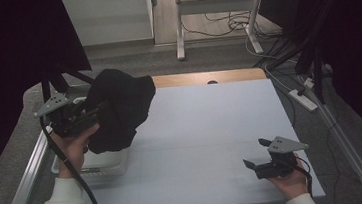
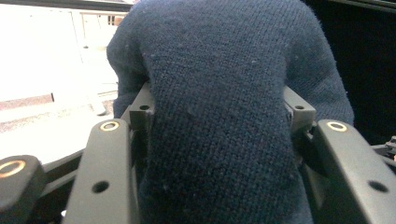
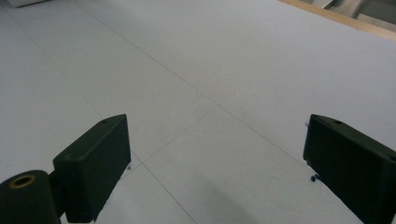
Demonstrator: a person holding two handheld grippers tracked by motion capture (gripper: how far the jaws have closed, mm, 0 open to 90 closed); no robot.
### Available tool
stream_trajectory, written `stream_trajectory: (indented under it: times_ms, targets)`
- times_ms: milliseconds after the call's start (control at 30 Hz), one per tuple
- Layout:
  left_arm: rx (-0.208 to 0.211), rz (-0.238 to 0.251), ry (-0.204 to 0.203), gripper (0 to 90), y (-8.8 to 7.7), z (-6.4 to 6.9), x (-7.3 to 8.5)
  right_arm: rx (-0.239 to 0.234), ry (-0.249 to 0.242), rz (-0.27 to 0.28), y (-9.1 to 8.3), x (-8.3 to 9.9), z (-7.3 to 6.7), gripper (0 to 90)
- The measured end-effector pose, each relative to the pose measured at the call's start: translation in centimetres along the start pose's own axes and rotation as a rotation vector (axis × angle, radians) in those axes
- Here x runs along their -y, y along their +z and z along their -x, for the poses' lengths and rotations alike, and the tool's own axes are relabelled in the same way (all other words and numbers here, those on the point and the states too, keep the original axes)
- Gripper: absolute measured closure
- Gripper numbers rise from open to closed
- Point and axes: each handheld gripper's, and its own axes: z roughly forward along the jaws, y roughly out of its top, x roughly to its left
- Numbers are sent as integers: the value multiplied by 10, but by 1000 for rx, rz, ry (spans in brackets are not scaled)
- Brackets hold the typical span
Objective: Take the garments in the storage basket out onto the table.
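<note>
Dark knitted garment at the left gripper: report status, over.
Left gripper shut on dark blue knitted garment, bunched, raised above clear bin. Right gripper open, empty, low over grey table. Nothing in the way.

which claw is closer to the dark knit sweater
Left. The left claw is clamped on the dark knit sweater, lifted above the white bin. The right claw rests open on the table, far away.

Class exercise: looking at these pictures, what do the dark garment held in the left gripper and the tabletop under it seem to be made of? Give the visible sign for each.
Dark navy sweater: knitted yarn, probably wool or a blend; matt, with stitch rows, fuzz and small pills. Tabletop: smooth pale grey sheet with a faint sheen and thin seam lines, probably laminate or plastic; a wood-coloured strip edges its far side.
</note>
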Motion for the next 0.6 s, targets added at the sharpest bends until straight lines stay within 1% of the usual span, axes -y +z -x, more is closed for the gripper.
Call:
stream_trajectory:
  times_ms: [67,300,600]
  targets:
    - [-1,1,2,460,1,1,-1,2,-1,2,0,0,0,73]
    - [14,6,8,460,5,6,-5,2,0,2,0,0,-1,73]
    - [43,9,16,460,15,16,-10,-3,-2,0,0,0,0,73]
